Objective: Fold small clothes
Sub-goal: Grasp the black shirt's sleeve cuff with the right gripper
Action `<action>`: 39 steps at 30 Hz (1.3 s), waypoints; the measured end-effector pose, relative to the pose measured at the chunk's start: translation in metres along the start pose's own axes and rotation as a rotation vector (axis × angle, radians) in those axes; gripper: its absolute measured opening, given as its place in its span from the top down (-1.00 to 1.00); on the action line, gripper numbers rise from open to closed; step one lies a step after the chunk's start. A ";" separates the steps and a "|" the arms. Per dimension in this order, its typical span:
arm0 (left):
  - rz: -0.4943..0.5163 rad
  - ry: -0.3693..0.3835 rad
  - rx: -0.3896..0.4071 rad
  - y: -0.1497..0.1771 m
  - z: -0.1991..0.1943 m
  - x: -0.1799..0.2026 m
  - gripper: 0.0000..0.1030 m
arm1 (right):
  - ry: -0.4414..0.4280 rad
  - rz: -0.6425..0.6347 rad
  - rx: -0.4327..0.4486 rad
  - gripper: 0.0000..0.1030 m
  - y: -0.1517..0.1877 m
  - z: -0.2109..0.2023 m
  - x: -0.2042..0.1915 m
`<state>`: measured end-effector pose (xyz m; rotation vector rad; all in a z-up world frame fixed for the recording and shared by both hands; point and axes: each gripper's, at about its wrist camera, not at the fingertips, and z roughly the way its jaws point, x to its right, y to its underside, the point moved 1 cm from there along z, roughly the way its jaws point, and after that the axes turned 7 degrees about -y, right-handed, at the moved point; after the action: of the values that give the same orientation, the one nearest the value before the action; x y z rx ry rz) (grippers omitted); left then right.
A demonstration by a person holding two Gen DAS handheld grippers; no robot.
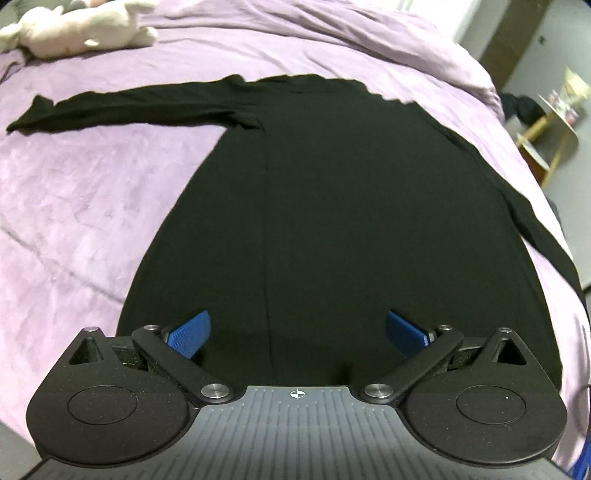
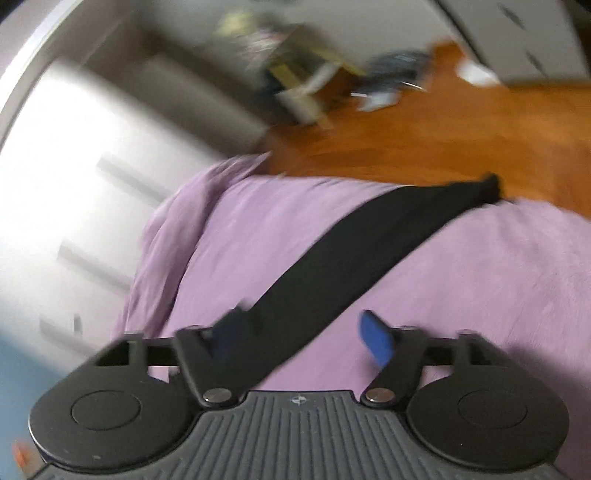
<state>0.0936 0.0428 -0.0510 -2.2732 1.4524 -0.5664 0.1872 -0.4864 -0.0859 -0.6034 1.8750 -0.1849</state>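
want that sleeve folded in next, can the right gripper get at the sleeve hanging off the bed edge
Probably yes: the right gripper is open right above the sleeve, which lies flat and uncovered on the purple bedspread.

The left wrist view is taken from low over the near hem of the black top [image 1: 332,206], facing along its length up the bed [image 1: 74,206] toward a plush toy [image 1: 77,29] at the far end. The right wrist view, blurred, is taken close above the bed's edge, facing outward across one black sleeve [image 2: 369,243] to the wooden floor [image 2: 443,136]. The purple bedcover and the black top are shared by both views.
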 end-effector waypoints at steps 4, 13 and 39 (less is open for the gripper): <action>-0.055 0.011 -0.018 -0.007 0.019 0.001 -1.00 | 0.061 0.253 0.057 0.36 -0.022 0.027 0.052; -0.113 0.043 -0.046 -0.013 0.039 -0.002 -1.00 | 0.063 0.436 0.151 0.97 -0.029 0.066 0.099; -0.164 0.139 -0.067 -0.033 0.033 -0.027 -1.00 | -0.103 -0.455 -0.196 0.71 0.042 0.055 -0.077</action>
<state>0.1255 0.0841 -0.0653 -2.4651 1.3740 -0.7492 0.2444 -0.4042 -0.0601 -1.1516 1.6450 -0.2612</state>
